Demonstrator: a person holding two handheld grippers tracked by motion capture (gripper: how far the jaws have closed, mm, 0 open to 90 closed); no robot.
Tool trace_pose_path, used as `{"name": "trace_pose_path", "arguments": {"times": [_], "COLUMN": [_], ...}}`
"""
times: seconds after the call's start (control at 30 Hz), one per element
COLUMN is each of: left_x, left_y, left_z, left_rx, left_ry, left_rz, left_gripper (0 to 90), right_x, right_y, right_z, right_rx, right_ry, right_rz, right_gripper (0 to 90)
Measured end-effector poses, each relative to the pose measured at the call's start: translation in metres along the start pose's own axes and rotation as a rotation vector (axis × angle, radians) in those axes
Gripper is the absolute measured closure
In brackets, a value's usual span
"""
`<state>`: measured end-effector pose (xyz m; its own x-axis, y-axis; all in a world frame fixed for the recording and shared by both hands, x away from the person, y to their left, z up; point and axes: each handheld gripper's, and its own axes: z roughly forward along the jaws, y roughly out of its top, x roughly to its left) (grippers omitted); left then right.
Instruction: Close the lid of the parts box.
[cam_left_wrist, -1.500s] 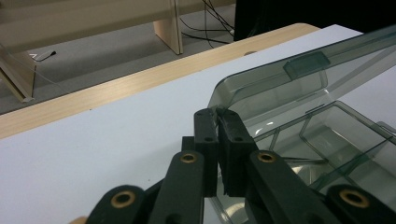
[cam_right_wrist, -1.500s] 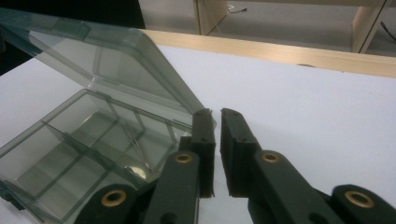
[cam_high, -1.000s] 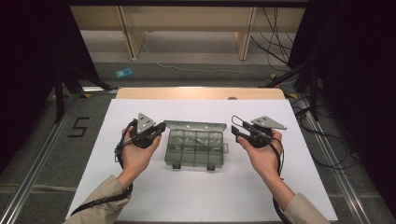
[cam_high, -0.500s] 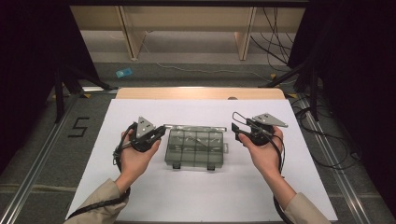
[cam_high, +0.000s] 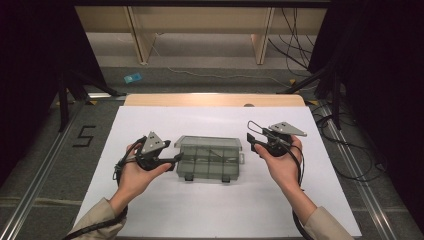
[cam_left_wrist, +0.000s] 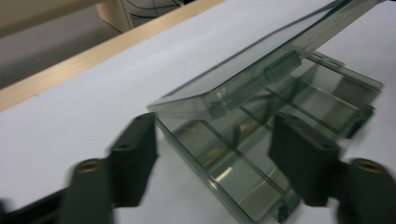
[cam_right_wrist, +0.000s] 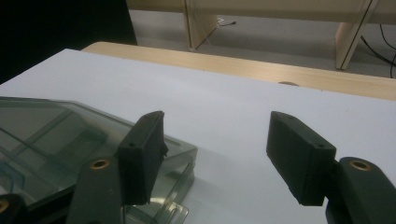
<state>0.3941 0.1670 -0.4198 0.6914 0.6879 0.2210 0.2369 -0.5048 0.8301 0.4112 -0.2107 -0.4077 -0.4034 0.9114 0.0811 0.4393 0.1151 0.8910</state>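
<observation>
Clear compartment box at table centre, long axis running 9-to-3 in high view, latches toward 6, hinge edge toward 12. Lid tilted up off the base, ajar, seen in left gripper view; divided trays beneath look bare. Left gripper at box's 9 o'clock end, tips at or just beside the short wall — contact hard to tell; jaws spread apart, nothing between, lid corner framed in the gap. Right gripper at box's 3 o'clock end, near but clear of it, jaws likewise wide apart & holding nothing; box corner under its left jaw in right gripper view. Left the nearer of the two, prob. the one to act on lid. Next move likely turns on lid edge lying straight ahead of left jaws, w/ hinge line parallel to long axis — lift or press would swing lid about the 12 o'clock side.
</observation>
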Motion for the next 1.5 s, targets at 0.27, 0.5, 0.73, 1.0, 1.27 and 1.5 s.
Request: {"name": "trace_pose_path", "arguments": {"times": [0.27, 0.5, 0.73, 1.0, 1.27, 1.5], "left_x": [-0.001, 0.009, 0.012, 0.018, 0.009, 0.003], "left_y": [0.000, 0.008, 0.013, 0.017, 0.023, 0.023], "left_z": [-0.011, -0.020, -0.023, -0.017, -0.008, -0.001], "left_rx": [0.028, -0.004, -0.042, -0.065, 0.033, 0.071], "left_ry": [0.025, 0.044, 0.017, -0.014, 0.024, 0.034], "left_rz": [0.006, 0.001, -0.012, -0.028, -0.007, -0.002], "left_gripper": [5.3, 10.9, 17.4, 49.6, 84.3, 89.9], "right_x": [0.004, 0.008, 0.011, 0.015, 0.022, 0.031], "right_y": [0.001, 0.000, -0.001, -0.003, -0.004, -0.007], "right_z": [-0.001, -0.001, -0.002, -0.002, -0.002, -0.003], "right_rx": [-0.006, 0.016, 0.037, 0.046, 0.052, 0.088], "right_ry": [0.030, 0.058, 0.071, 0.104, 0.165, 0.222], "right_rz": [0.003, -0.003, -0.009, -0.026, -0.086, -0.158], "right_gripper": [37.7, 37.7, 38.0, 41.5, 64.3, 87.2]}}
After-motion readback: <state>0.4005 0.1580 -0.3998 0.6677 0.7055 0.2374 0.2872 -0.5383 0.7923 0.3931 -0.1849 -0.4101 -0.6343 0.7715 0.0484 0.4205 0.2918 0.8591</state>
